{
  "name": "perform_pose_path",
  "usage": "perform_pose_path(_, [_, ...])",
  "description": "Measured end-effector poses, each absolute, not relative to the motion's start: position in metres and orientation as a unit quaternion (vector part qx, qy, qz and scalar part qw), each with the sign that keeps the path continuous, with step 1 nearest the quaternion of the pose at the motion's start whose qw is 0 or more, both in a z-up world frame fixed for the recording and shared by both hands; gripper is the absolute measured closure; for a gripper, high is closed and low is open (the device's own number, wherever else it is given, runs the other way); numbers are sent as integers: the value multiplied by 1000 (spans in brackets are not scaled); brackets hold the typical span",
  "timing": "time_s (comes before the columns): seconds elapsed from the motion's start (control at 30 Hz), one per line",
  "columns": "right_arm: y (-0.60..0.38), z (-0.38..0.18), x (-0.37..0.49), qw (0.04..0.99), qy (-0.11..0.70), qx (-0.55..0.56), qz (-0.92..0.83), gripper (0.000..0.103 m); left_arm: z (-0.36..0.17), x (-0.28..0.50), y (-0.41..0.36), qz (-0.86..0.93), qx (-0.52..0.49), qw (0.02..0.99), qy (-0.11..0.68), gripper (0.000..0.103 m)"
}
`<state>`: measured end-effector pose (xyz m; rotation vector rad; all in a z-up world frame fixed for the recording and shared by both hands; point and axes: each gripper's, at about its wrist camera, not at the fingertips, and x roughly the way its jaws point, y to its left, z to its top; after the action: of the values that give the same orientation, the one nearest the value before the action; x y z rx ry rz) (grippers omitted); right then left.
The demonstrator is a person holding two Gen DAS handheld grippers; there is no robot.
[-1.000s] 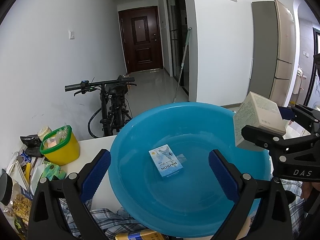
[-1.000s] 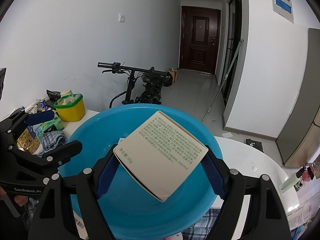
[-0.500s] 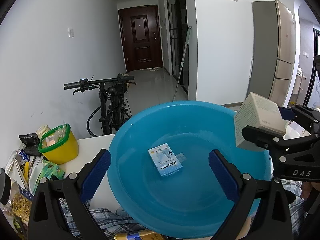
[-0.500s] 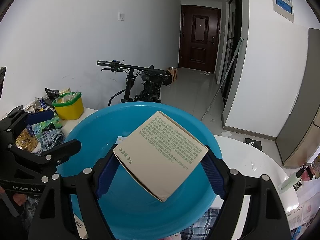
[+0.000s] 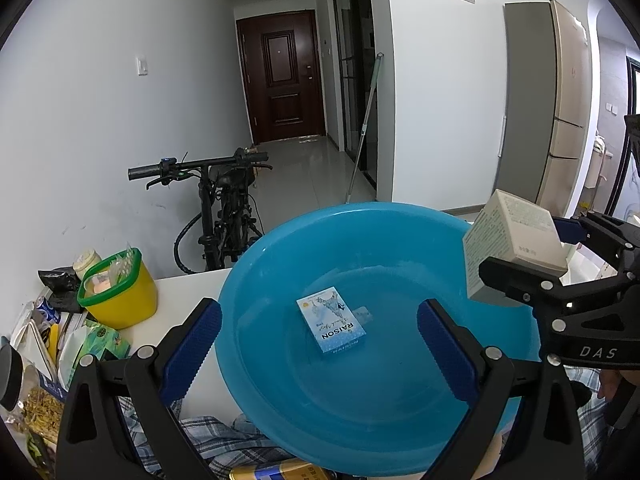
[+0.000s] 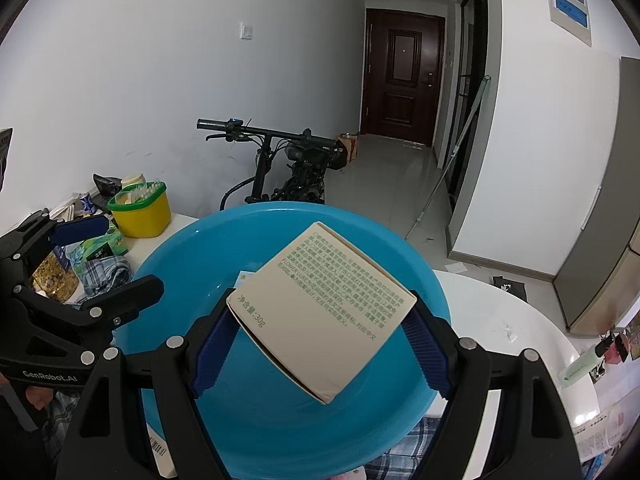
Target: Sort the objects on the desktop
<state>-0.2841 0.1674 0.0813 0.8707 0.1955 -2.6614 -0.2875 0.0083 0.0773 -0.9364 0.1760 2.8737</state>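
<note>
A wide blue basin (image 5: 360, 400) stands on the white table, and a small light-blue card pack marked RAISON (image 5: 331, 325) lies flat in its bottom. My left gripper (image 5: 318, 308) hovers open above the basin's near side, nothing between its blue pads. My right gripper (image 6: 322, 300) is shut on a beige carton (image 6: 324, 308) printed with green text. It holds the carton tilted in the air above the basin (image 6: 200, 248). In the left wrist view that carton (image 5: 512, 240) hangs over the basin's right rim. The left gripper (image 6: 120, 256) shows at the left of the right wrist view.
A yellow tub with a green rim (image 5: 120, 288) and snack packets (image 5: 100, 340) crowd the table's left end. A checked cloth (image 5: 208, 436) lies under the basin's near edge. A pale green bottle (image 6: 580, 364) lies at the right. A bicycle (image 5: 224, 208) stands behind the table.
</note>
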Motion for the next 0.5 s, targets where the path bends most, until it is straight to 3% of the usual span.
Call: perform_pose_path(0.5, [165, 82, -285, 168, 65, 302, -936, 24, 75, -292, 3, 947, -315, 45, 51, 3])
